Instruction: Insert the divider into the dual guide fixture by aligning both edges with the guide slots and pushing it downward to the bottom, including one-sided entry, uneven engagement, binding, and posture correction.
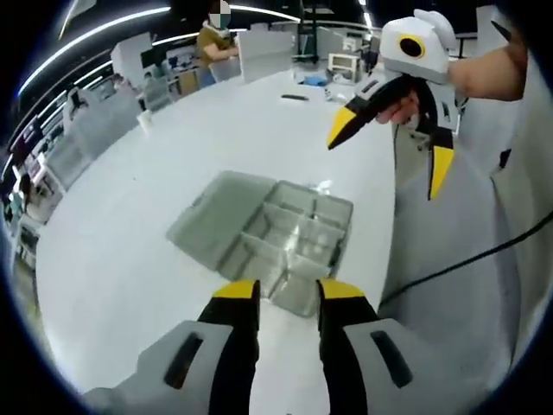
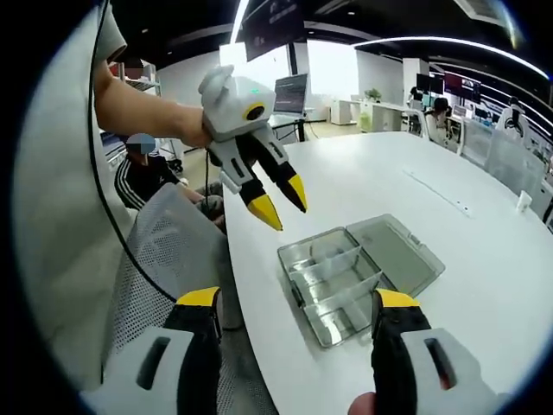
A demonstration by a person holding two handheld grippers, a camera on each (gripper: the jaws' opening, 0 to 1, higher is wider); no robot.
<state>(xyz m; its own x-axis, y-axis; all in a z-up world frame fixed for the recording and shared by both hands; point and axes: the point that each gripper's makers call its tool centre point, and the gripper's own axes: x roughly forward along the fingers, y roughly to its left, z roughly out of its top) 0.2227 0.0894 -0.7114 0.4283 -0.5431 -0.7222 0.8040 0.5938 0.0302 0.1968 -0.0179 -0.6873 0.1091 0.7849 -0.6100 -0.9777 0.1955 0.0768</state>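
Both tools empty: left tool jaws narrowly parted, right tool wide | clear compartment box on bench | dividers look thin, light, slippery, brittle: pinch top edge.

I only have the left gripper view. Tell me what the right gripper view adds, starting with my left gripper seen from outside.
Observer: The left gripper hangs in the air over the white table's near edge, short of the clear compartment box. Its jaws are apart and empty.
Operator: Report what stands beside that edge.
Observer: A grey mesh chair stands against it, below the left gripper.
Operator: Now the right gripper.
Observer: The right gripper has its jaws wide apart and empty, and the box shows between them farther out on the table.
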